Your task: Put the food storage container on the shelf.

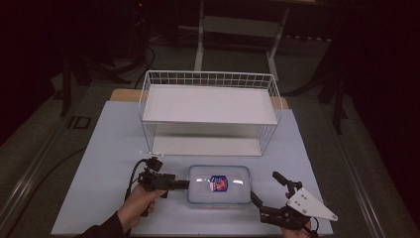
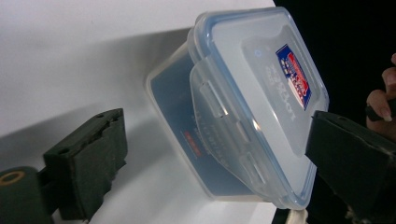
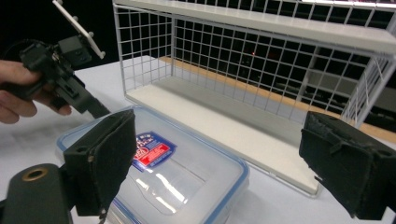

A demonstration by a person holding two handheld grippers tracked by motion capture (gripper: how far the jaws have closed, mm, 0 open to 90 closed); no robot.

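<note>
Left tool (image 1: 184, 185) at the short left end of the clear rectangular plastic box with blue-rimmed snap lid and red-and-blue label (image 1: 219, 184), jaws wide and straddling that end, pads not pressing. Right tool (image 1: 270, 191) just off the box's near right corner, jaws spread wide, nothing between them. Box flat on the pale blue counter (image 1: 99, 163), lid on, directly in front of the white two-tier wire shelf rack (image 1: 210, 106), close to its lower shelf. Dark floor beyond the rack.

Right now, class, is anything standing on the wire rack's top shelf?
No: the white top shelf of the wire rack lies bare.
</note>
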